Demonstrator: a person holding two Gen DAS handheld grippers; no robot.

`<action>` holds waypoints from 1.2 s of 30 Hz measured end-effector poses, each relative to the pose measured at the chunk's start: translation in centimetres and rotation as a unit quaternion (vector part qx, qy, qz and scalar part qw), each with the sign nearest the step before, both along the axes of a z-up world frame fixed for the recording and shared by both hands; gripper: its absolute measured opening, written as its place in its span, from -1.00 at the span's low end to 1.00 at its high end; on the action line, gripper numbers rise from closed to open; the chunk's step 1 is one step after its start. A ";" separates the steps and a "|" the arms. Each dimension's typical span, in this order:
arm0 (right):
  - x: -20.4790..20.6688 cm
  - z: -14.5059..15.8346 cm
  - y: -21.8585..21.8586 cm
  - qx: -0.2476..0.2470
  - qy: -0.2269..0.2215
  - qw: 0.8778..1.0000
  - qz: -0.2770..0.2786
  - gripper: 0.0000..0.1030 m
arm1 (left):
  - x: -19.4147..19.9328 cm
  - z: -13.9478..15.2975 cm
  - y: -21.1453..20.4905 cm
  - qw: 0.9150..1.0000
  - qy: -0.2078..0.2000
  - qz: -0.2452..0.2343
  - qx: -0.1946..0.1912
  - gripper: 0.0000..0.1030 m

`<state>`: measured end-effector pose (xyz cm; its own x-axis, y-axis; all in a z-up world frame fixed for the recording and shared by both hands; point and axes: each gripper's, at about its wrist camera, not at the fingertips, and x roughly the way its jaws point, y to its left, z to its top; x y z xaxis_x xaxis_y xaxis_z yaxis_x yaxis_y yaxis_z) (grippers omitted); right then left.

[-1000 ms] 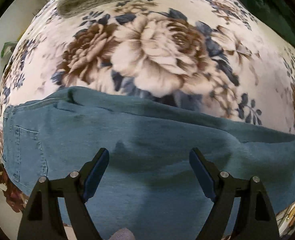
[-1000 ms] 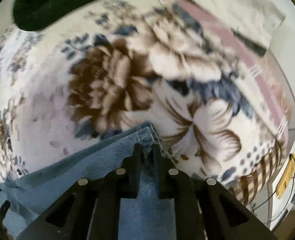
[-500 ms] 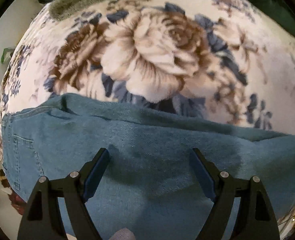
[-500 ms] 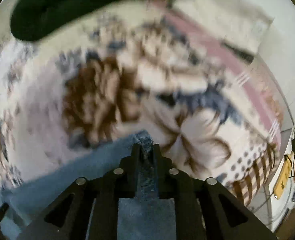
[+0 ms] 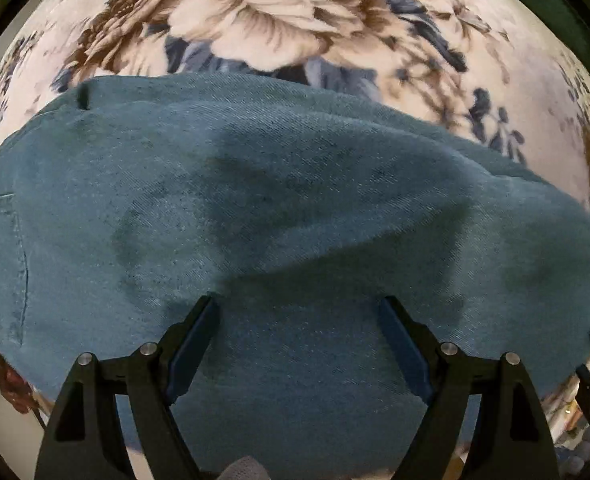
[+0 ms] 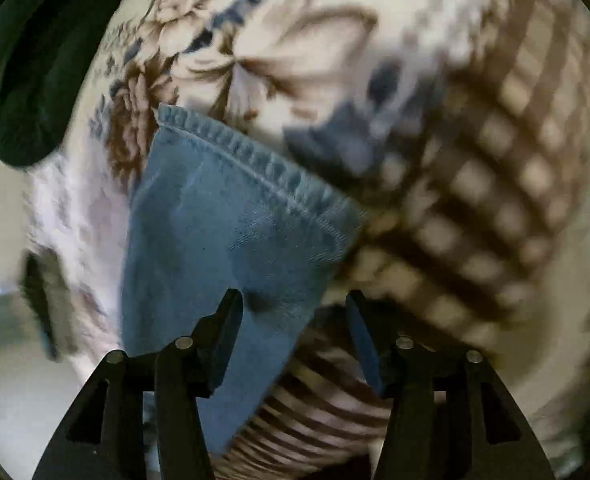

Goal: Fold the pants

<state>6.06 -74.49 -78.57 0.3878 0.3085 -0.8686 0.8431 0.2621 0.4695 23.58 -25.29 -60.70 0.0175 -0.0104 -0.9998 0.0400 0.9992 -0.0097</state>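
Observation:
Blue denim pants (image 5: 279, 200) lie across a floral blanket (image 5: 279, 20), folded lengthwise, a back pocket at the far left. My left gripper (image 5: 297, 316) is open and low over the middle of the pants, its fingers just above or on the cloth. In the right wrist view the hemmed end of a pant leg (image 6: 231, 216) lies on the blanket. My right gripper (image 6: 295, 312) is open, its left finger (image 6: 227, 332) over the cloth, nothing between the jaws held.
A dark green cushion or cloth (image 6: 31, 72) lies at the far left of the right wrist view. The blanket's brown checked border (image 6: 495, 168) runs on the right, with its edge and pale floor (image 6: 11, 392) lower left.
My right gripper has opened and let go of the pant-leg hem, which now lies on the blanket. My left gripper has moved closer down over the pants, still open.

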 end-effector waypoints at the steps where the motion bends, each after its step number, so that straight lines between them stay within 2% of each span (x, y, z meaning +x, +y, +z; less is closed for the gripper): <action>1: -0.1 -1.0 0.4 0.003 -0.024 1.000 -0.015 0.09 | -0.1 -0.2 -0.1 1.000 -0.007 -0.002 0.000 0.64; 3: -0.2 -1.8 1.0 0.024 -0.123 0.990 -0.068 0.09 | 0.1 -0.6 -0.1 1.000 -0.009 0.002 -0.012 0.83; 4: 0.0 -2.1 1.2 0.031 -0.149 0.985 -0.084 0.09 | 0.3 -0.9 -0.1 1.000 -0.007 0.004 -0.022 0.91; 5: 0.4 -2.6 1.5 0.035 -0.167 0.981 -0.095 0.09 | 0.6 -1.3 -0.1 1.000 -0.005 0.003 -0.029 1.00; 8: 1.8 -4.4 2.1 0.040 -0.188 0.975 -0.112 0.03 | 1.6 -2.6 0.2 1.000 0.003 -0.002 -0.016 1.00; 10: 2.6 -4.6 2.5 0.018 -0.173 0.978 -0.111 -0.69 | 1.8 -2.7 -0.2 1.000 0.007 -0.003 -0.005 1.00; 11: 2.6 -4.3 2.5 0.008 -0.169 0.980 -0.108 -0.78 | 1.8 -2.5 -0.3 1.000 0.008 -0.003 -0.003 1.00; 12: 2.8 -3.7 2.8 -0.004 -0.164 0.981 -0.101 -0.87 | 1.9 -2.0 -0.5 1.000 0.006 -0.001 -0.005 1.00; 15: 3.1 0.4 3.4 -0.043 -0.170 0.982 -0.071 -0.88 | 1.6 0.1 0.2 1.000 -0.018 0.007 -0.016 1.00; 20: 4.9 10.1 7.5 -0.111 -0.201 0.973 0.011 -0.89 | 1.4 5.6 3.4 0.997 -0.064 0.026 -0.025 1.00; 25: 8.5 17.6 16.1 -0.151 -0.231 0.956 0.100 -0.89 | 1.3 10.3 8.5 0.993 -0.097 0.052 -0.037 1.00; 29: 11.7 19.8 24.8 -0.167 -0.231 0.944 0.167 -0.89 | 1.0 11.9 13.6 0.989 -0.108 0.093 -0.039 1.00; 33: 14.8 17.9 34.9 -0.177 -0.212 0.929 0.248 -0.89 | -0.5 11.6 19.7 0.985 -0.107 0.133 -0.026 1.00; 36: 16.0 14.2 42.4 -0.190 -0.177 0.913 0.313 -0.89 | -1.7 10.3 24.1 0.982 -0.095 0.159 -0.019 1.00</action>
<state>22.08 -32.07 -64.36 0.5164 0.2686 -0.8131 0.2838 0.8421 0.4585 21.90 -1.19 -50.36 0.2128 -0.0117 -0.9770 -0.2696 0.9604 -0.0703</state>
